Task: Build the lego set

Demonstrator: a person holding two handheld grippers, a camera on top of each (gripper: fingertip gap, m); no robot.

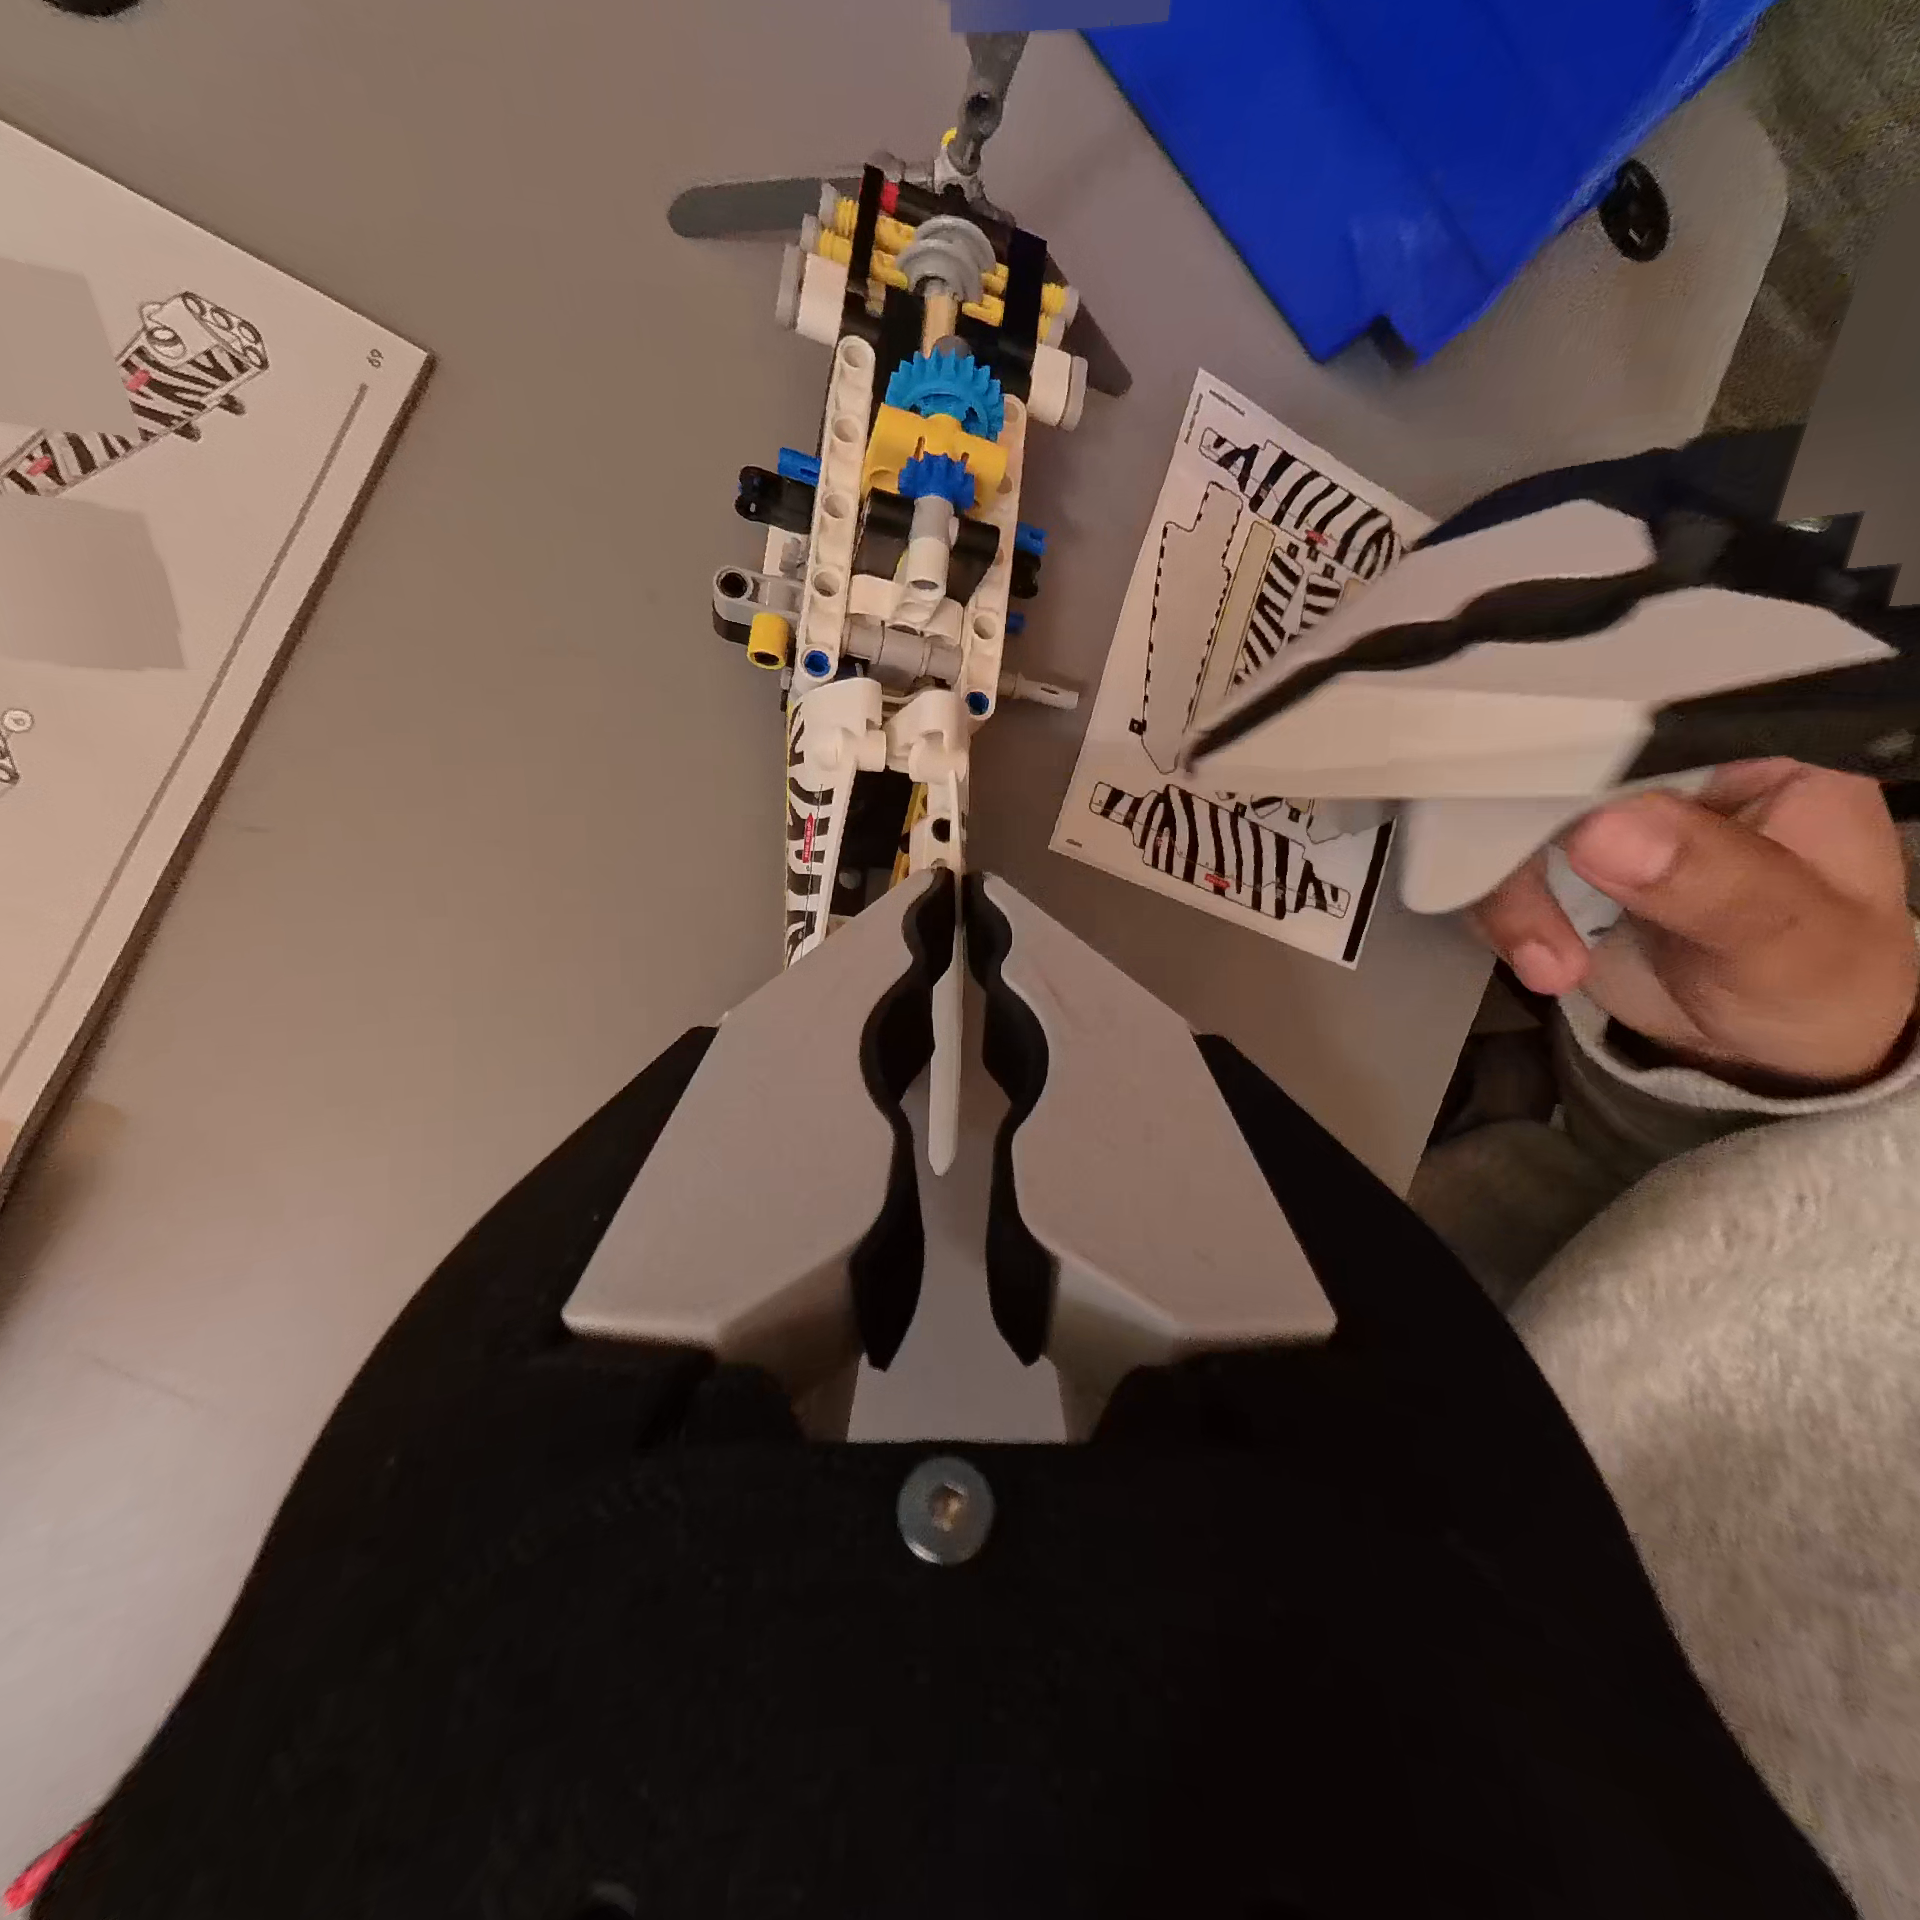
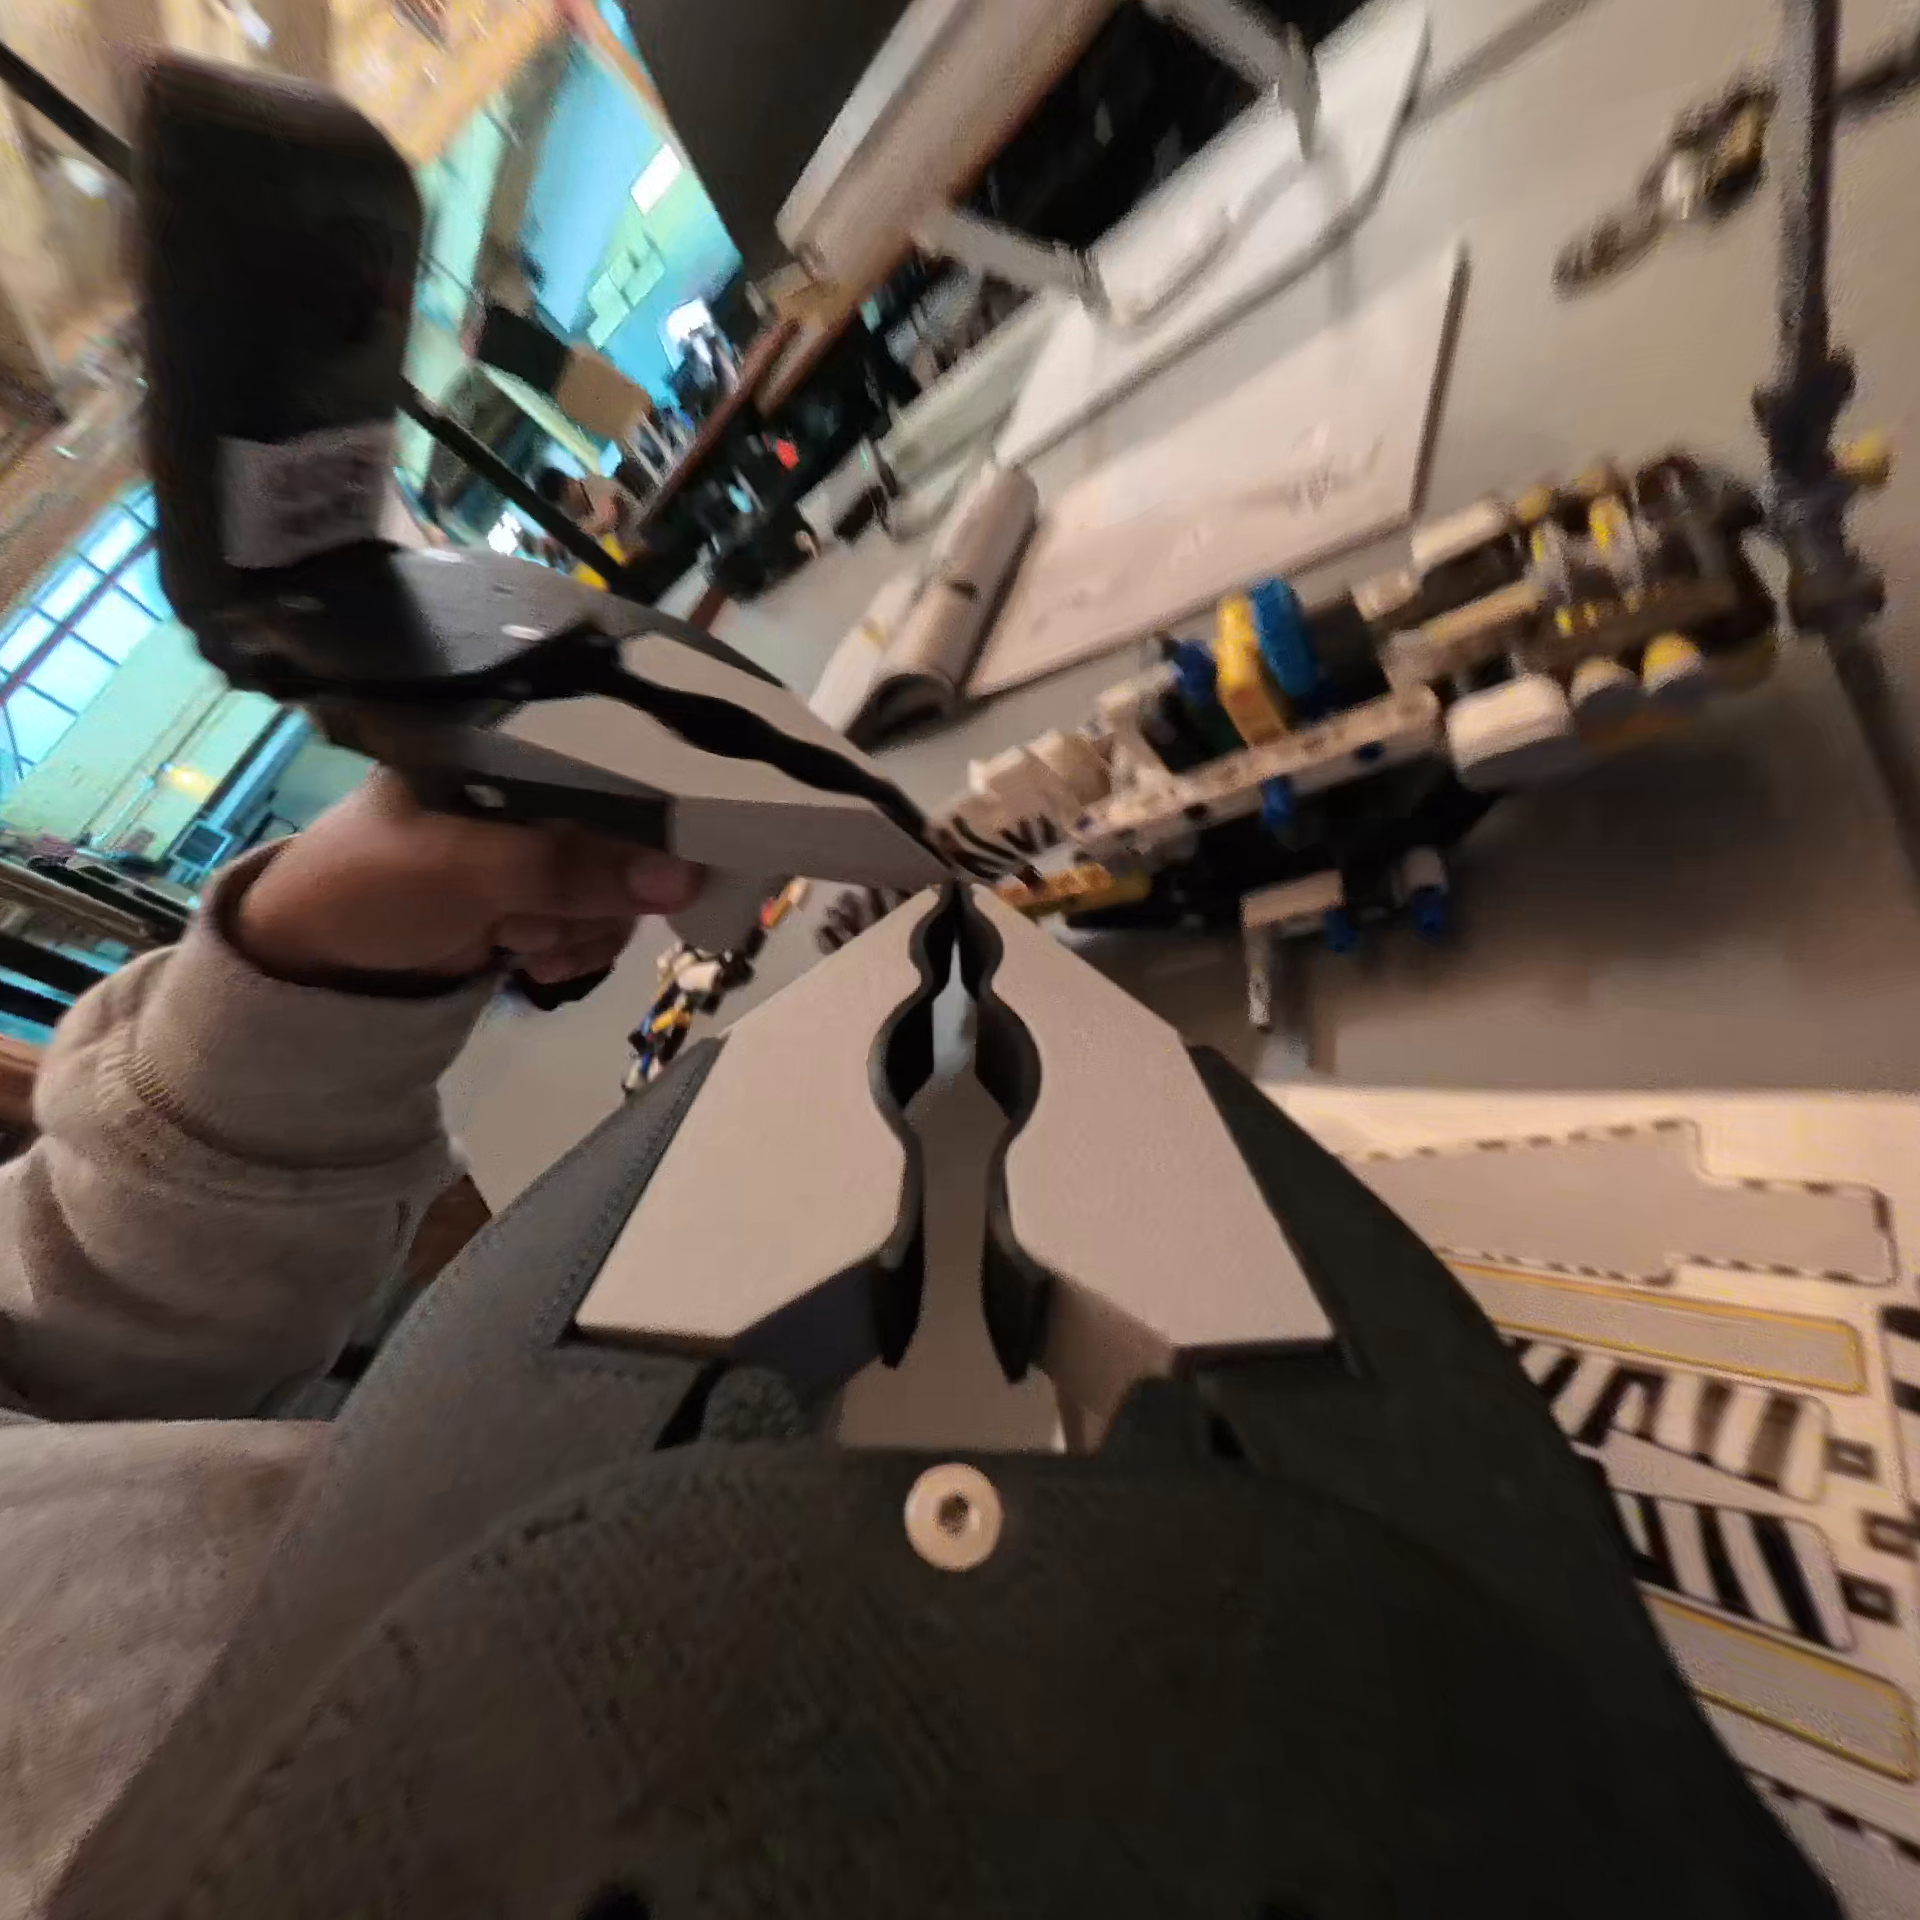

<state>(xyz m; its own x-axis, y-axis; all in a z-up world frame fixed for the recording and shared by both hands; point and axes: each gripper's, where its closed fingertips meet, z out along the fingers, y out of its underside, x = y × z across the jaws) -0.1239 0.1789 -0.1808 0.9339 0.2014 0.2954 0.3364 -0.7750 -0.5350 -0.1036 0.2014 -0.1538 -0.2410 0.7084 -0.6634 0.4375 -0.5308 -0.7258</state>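
We take the Lego helicopter model (image 1: 914, 520) as our landmark. It lies lengthwise on the grey table (image 1: 520, 831), rotor end away from us and zebra-striped tail toward us. Our left gripper (image 1: 954, 883) sits at that near tail end, jaws nearly together on a thin white panel (image 1: 943, 1039) that stands on edge between the pads and seems to belong to the tail.

We judge the model light but brittle at its joins. The beams are stiff, yet the blue gears (image 1: 940, 400), pins and rotor blades (image 1: 727, 208) would pop loose under a sideways squeeze. The smooth panel is slippery and can pivot or snap off, so it is a poor handle for lifting. The white side beams mid-body look like the sounder place to grip.

To the right of the model lies the sticker sheet (image 1: 1226, 665), with our right gripper (image 1: 1195, 753) low over it. Its jaws are pressed together, and we cannot tell whether a sticker is pinched between them.

The left wrist view gives us the plan: the instruction booklet (image 1: 187, 520) left of the model and a blue bin (image 1: 1403, 156) beyond it to the right. The right wrist view, though blurred, shows the model (image 2: 1351, 727) from the side and low. It also shows the two gripper tips nearly meeting at the tail, loose parts (image 2: 675, 997) on the table on the model's booklet side, and the hand (image 2: 468, 894) that grips the left gripper.
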